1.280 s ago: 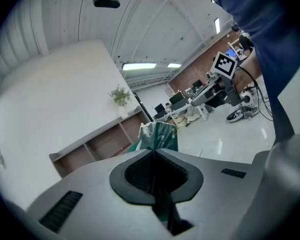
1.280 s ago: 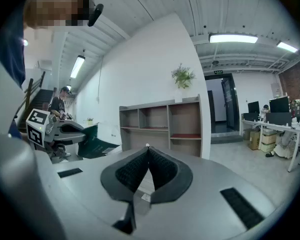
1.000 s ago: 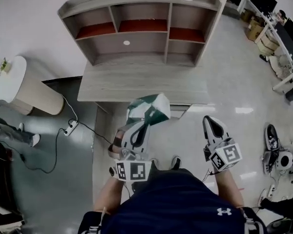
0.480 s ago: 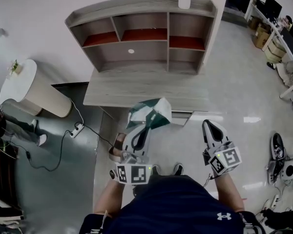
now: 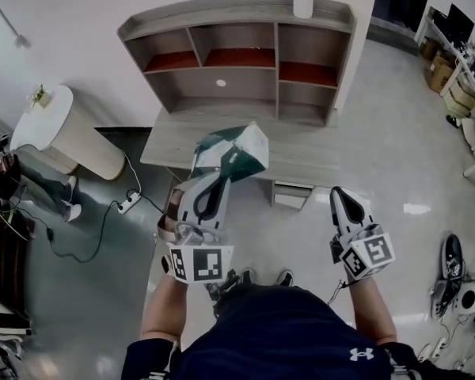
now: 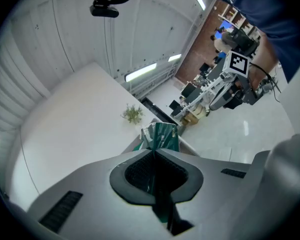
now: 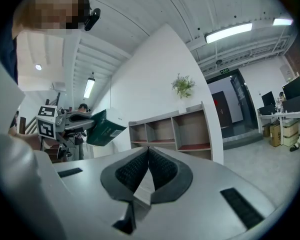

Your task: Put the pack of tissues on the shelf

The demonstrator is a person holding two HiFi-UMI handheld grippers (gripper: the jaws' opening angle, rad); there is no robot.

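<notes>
The left gripper [image 5: 226, 167] has its jaws clamped tight on the near edge of the green and white pack of tissues [image 5: 249, 144], pinching the wrapper between the pads. The pack hangs in the air, tilted, over the near left part of the grey desk [image 5: 317, 161]. It is short of the wooden shelf [image 5: 237, 11] at the desk's far side. The right gripper [image 5: 340, 197] hovers off to the right, near the desk's front edge, jaws pressed together and holding nothing.
</notes>
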